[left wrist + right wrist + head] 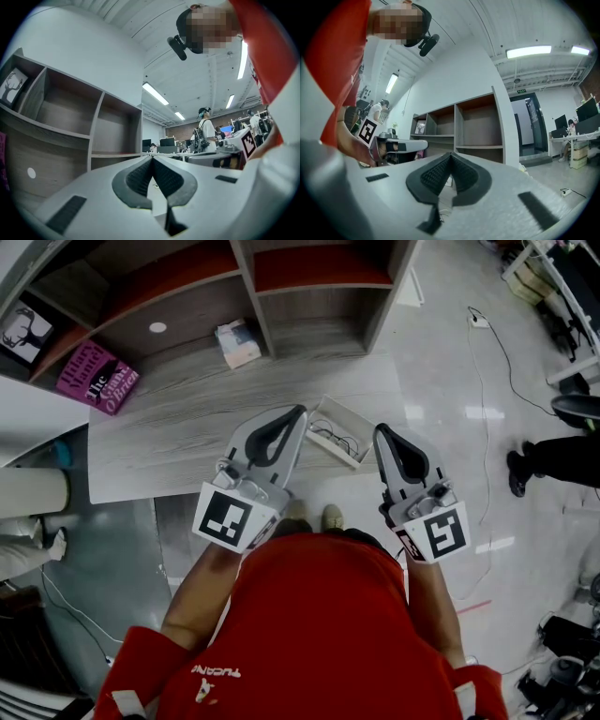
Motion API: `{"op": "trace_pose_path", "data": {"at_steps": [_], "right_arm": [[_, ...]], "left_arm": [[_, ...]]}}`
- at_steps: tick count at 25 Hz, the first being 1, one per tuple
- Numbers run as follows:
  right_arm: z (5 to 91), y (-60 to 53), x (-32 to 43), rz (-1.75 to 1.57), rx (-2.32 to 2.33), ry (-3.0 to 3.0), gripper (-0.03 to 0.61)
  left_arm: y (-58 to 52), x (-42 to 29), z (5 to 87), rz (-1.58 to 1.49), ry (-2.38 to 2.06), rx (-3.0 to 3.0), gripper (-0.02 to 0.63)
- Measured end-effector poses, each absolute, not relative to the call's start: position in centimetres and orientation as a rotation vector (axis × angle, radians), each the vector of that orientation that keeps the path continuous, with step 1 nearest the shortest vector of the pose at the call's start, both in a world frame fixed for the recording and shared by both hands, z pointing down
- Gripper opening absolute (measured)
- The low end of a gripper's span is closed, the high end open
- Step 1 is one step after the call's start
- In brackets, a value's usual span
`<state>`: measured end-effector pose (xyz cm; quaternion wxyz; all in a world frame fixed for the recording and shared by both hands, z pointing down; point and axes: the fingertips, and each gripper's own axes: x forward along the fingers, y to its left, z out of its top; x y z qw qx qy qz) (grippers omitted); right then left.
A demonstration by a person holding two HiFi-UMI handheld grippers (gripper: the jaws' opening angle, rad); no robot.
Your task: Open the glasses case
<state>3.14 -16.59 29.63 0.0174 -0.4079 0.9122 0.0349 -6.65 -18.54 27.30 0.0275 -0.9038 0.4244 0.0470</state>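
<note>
We hold both grippers up over the near edge of the pale grey wood-grain table (187, 427), and neither touches anything. The left gripper (298, 412) has its jaws pressed together with nothing between them, and so has the right gripper (379, 430). The small white rectangular glasses case (356, 418) lies on the table between the two tips, close to the table's edge.

From above the case looks to us already open, so we judge the step done or nearly so, though we cannot tell lid from tray. If the lid needs folding back further, we would first part the jaws and come down slowly. One gripper would steady a wall and the other lift, with the pads kept off the lenses.

The tall grey shelving unit with red-brown boards (251, 287) stands at the table's far side, its compartments mostly bare. A framed black-and-white deer picture (23, 329) sits in the leftmost one. A magenta paperback book (97, 378) lies flat below, and a small white box (237, 341) rests by the divider's foot. The case holds thin dark wire-framed glasses (335, 439).
</note>
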Motion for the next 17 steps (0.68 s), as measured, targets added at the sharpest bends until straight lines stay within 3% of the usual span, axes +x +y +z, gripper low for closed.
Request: {"op": "trace_pose_path", "data": {"at_steps": [17], "right_arm": [[29.94, -16.27, 3.45, 0.106, -1.264, 2.836, 0.003]], "left_arm": [[-17.97, -6.93, 27.58, 0.137, 1.328, -2.789, 0.009]]}}
